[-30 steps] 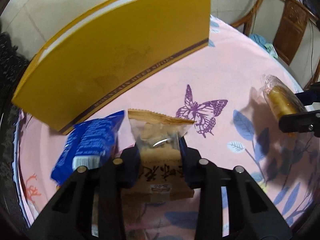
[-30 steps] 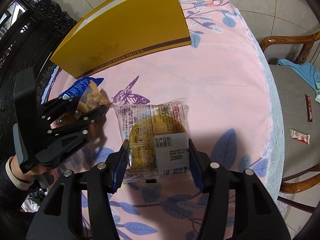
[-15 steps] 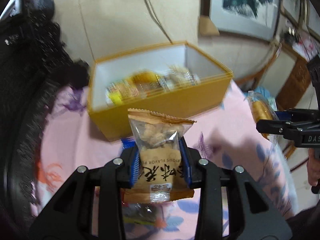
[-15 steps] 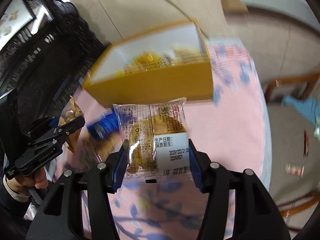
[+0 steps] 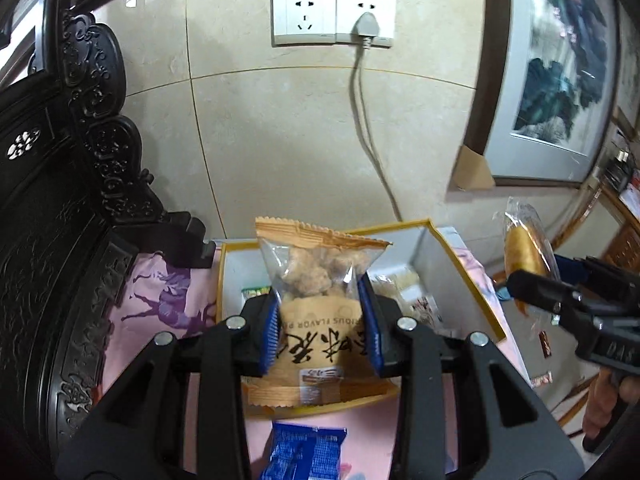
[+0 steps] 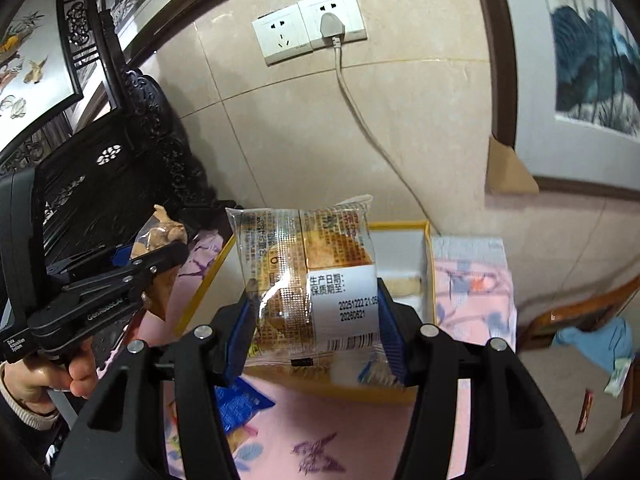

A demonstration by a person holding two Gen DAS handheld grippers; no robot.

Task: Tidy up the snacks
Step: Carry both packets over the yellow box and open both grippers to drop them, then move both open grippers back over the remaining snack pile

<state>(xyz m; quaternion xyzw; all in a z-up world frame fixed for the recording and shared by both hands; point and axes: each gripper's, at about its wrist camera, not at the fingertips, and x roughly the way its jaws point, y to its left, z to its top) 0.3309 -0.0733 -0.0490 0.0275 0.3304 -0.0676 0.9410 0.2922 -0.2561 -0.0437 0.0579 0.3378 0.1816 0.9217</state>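
Both tools grip snacks over the yellow box [image 5: 460, 276]: my left tool [image 5: 323, 326] pinches a light, crinkly nugget pouch [image 5: 316, 276] at its waist, printed "FLAVOR"; my right tool [image 6: 316, 328] clamps a soft, crushable cake packet [image 6: 304, 264] by its sides, dated 2026. Farther off, sockets [image 5: 332, 18].

A beige tiled wall [image 5: 280, 152] carries a white double socket [image 5: 334, 18] with one grey plug [image 5: 366, 24]. Dark carved wooden furniture [image 5: 72, 208] stands left; a framed painting [image 5: 560, 72] hangs right.
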